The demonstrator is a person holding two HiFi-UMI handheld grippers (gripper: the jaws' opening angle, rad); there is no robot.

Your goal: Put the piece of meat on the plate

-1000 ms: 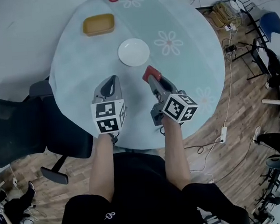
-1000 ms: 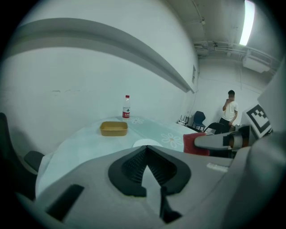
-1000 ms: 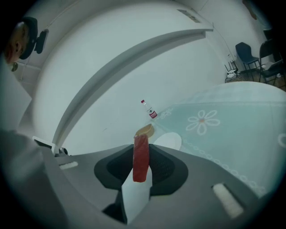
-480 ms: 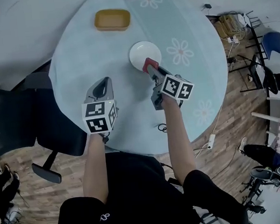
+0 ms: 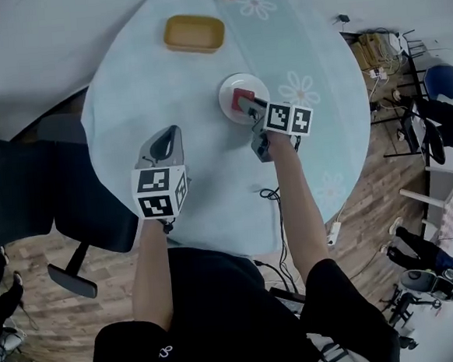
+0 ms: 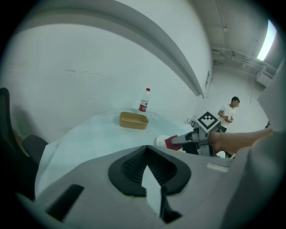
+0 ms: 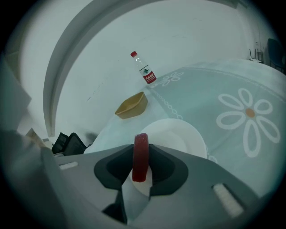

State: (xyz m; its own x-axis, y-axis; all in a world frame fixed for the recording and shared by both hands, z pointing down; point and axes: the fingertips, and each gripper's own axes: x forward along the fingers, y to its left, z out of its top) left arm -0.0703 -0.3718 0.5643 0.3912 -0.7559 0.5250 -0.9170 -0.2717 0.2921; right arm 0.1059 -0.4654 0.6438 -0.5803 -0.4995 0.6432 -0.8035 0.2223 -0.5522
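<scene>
Your right gripper (image 5: 246,106) is clamped on the piece of meat (image 7: 140,156) over the near rim of the white plate (image 7: 183,134), mid-table toward the far edge, so lower gently, centre it & part the jaws slowly, w/ left gripper (image 5: 174,133) closed, empty.

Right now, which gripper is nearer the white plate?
Right. The right gripper, jaws shut on the piece of meat, hangs over the plate's near side; the left gripper is off to the plate's left, nearer the person, apart from it.
</scene>
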